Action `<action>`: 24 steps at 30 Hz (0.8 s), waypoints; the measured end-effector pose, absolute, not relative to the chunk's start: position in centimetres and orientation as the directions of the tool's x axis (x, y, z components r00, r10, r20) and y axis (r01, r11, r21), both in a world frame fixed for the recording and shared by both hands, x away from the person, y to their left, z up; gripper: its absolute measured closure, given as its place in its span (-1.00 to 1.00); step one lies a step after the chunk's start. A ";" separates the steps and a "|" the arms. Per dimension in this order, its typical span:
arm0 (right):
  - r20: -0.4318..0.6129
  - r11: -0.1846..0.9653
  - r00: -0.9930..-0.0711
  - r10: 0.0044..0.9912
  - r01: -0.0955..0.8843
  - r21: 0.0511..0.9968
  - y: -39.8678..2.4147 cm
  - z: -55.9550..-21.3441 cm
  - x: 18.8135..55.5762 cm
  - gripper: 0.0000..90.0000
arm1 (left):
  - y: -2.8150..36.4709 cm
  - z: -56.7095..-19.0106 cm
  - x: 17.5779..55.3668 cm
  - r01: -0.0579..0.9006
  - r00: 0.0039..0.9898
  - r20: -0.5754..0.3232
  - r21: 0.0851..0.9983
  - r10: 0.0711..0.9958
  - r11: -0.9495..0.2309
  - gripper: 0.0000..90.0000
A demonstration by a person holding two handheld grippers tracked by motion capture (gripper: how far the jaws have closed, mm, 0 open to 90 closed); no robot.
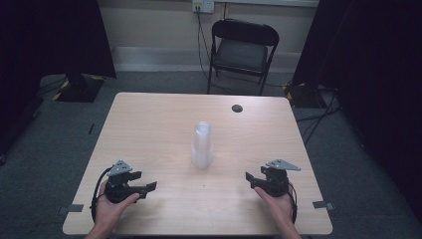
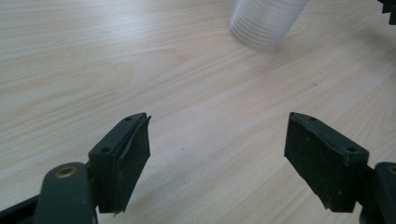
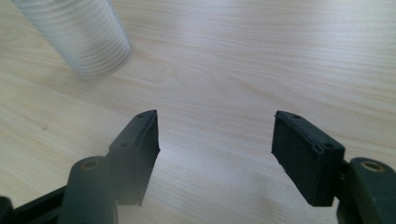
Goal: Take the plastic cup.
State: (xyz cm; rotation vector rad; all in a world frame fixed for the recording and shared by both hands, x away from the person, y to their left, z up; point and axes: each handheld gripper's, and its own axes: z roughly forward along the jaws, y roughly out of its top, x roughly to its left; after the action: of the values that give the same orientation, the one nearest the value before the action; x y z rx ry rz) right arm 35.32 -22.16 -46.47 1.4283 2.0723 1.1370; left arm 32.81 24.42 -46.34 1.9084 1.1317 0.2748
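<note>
A stack of clear plastic cups stands upside down near the middle of the light wooden table. My left gripper rests near the front left, held by a hand, jaws open with bare table between them. My right gripper sits near the front right, also open and holding nothing. In the left gripper view the cup stack is ahead to the upper right of my left gripper. In the right gripper view the cup stack is at the upper left of my right gripper.
A small dark round hole lies near the table's far right. A black folding chair stands beyond the far edge. Tape marks sit on the grey carpet beside the front corners.
</note>
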 end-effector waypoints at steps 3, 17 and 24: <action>0.149 0.146 -0.413 0.898 0.601 0.786 -22.2 -46.5 35.3 -0.25 | 24.4 -46.4 33.0 0.609 0.560 -0.230 0.766 0.796 -0.207 -0.50; 0.155 0.178 -0.476 0.865 0.582 0.794 -21.5 -46.0 34.9 -0.23 | 24.3 -46.5 33.2 0.602 0.573 -0.216 0.766 0.791 -0.227 -0.48; 0.151 0.198 -0.526 0.837 0.548 0.813 -20.5 -45.3 34.1 -0.27 | 24.2 -46.3 33.0 0.596 0.571 -0.222 0.774 0.790 -0.214 -0.48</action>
State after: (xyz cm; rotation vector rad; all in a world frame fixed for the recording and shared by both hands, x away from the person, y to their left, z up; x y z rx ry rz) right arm 34.07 -20.50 -45.25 1.3049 2.1538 1.2465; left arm 32.99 24.18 -46.33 1.9176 1.1180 0.2764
